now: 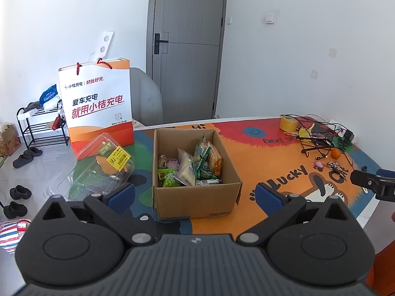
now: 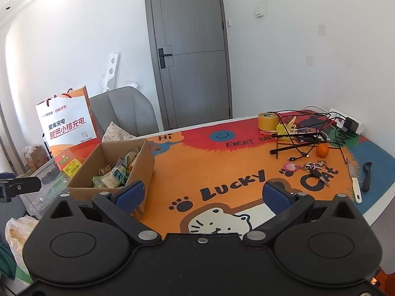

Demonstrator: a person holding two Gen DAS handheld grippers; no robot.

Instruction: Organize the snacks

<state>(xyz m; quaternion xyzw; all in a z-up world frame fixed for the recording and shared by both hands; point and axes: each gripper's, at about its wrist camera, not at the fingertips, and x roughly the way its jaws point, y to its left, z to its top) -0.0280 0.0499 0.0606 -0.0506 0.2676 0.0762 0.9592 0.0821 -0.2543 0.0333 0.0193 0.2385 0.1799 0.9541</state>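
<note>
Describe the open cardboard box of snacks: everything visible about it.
The brown corrugated cardboard box stands upright on the colourful cartoon table mat, top open with no flaps showing. It holds loose wrapped snack packets, mostly green, white and orange, filling the bottom. A clear plastic clamshell container lies beside it. Neither gripper touches it.

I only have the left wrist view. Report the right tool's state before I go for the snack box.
Observer: The right tool is open, with nothing between its fingers.
Operator: Tell me what lies past it, at the table's right edge.
Observer: A white-handled knife lies beside a black peeler, both flat on the mat.
Operator: Check low down, left of the cardboard box.
Observer: Left of the cardboard box, a translucent plastic bag with pale contents sits below table level.
</note>
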